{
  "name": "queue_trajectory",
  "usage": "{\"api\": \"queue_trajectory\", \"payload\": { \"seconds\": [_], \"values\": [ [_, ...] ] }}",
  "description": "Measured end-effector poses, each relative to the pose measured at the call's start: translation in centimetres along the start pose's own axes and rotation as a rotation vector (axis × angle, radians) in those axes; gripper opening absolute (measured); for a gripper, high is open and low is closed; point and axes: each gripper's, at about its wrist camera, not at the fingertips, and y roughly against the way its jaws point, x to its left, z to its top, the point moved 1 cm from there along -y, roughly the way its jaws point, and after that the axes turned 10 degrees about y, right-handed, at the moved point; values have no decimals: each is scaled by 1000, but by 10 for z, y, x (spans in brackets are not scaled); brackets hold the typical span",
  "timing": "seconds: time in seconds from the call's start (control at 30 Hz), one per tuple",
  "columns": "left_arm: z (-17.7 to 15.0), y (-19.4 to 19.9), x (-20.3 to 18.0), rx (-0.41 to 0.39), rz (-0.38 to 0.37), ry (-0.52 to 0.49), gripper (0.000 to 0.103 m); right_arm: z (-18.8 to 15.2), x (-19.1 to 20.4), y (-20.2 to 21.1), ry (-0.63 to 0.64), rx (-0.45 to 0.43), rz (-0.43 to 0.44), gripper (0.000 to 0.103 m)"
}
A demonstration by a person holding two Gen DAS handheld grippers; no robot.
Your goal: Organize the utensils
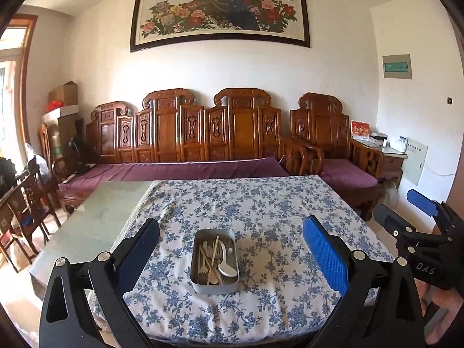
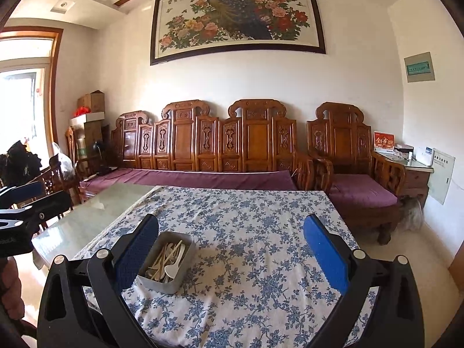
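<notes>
Matt metal tin on floral cloth (glossy glass tabletop beside), holding pale plastic-looking utensils.

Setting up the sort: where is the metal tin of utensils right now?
The rectangular metal tin sits on the blue floral tablecloth, centred between the left gripper's open fingers; in the right wrist view it lies left.

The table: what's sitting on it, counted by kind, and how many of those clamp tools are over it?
Metal tin: 1
Floral tablecloth: 1
Grippers: 2, the left gripper and the right gripper, both open and empty
Utensils in the tin: a jumbled pile, including a white spoon; too tangled to count
Total: 4, plus the pile
</notes>
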Motion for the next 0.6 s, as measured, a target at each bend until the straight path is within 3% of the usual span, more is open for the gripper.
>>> {"api": "queue_trajectory", "payload": {
  "seconds": [0.6],
  "values": [
    [-2,-2,-1,-2,1,0,95,1,2,0,1,0,2,101]
  ]
}}
